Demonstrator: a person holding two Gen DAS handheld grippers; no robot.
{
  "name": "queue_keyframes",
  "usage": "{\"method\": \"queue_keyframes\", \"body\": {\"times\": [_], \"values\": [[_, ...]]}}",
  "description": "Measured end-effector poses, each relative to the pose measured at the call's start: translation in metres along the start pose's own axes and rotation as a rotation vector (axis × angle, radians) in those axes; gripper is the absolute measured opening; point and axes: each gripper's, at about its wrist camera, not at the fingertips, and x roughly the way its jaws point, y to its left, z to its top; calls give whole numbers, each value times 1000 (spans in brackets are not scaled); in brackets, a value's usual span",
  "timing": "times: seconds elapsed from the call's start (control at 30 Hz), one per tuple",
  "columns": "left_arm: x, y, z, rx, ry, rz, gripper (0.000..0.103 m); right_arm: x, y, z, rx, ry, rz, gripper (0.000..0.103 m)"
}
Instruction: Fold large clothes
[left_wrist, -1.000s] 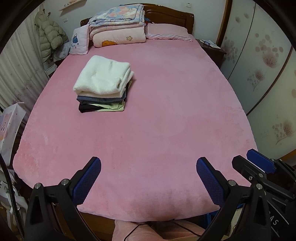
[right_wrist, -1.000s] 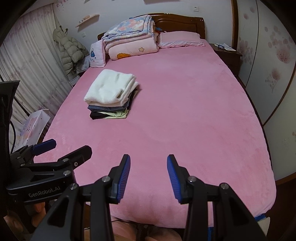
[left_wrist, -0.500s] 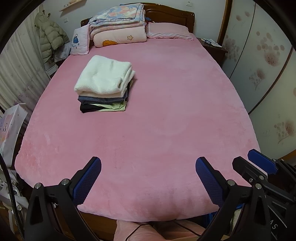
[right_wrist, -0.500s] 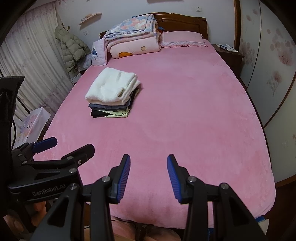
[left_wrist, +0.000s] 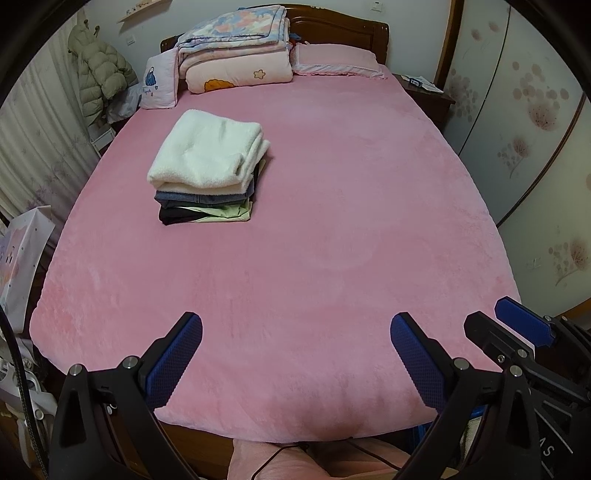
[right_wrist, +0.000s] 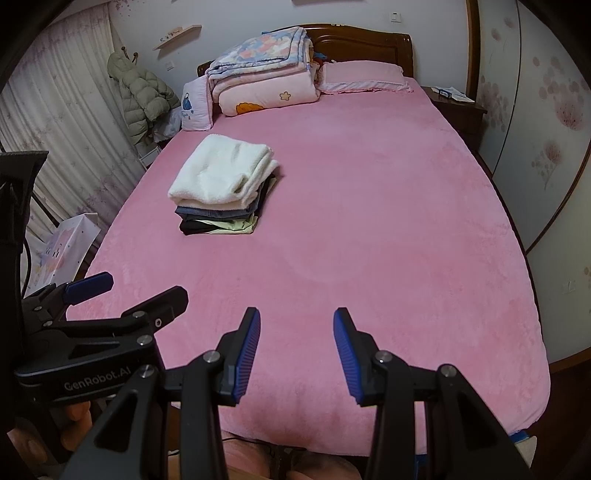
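A stack of folded clothes (left_wrist: 208, 173) (right_wrist: 225, 188) sits on the left half of the pink bed (left_wrist: 332, 240) (right_wrist: 369, 221): a thick white fleece piece on top, denim, black and pale green pieces under it. My left gripper (left_wrist: 295, 332) hangs over the bed's near edge, jaws wide apart and empty. My right gripper (right_wrist: 297, 325) hovers over the same edge, jaws partly apart with nothing between them. Each gripper shows at the side of the other's view, the right one (left_wrist: 517, 328) and the left one (right_wrist: 110, 295).
Folded quilts (left_wrist: 236, 55) and a pink pillow (left_wrist: 336, 61) lie at the headboard. A nightstand (left_wrist: 424, 92) stands at the right, a wardrobe wall (left_wrist: 535, 129) beyond it. A puffy coat (left_wrist: 103, 74) and curtains hang at the left; a paper bag (left_wrist: 22, 254) stands by the bed.
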Motion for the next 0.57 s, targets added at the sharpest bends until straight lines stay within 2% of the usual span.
{"method": "queue_keyframes", "body": {"times": [0.57], "values": [[2,2,3,-1,7,-1,101,6,-4,0,8,11,2,41]]}}
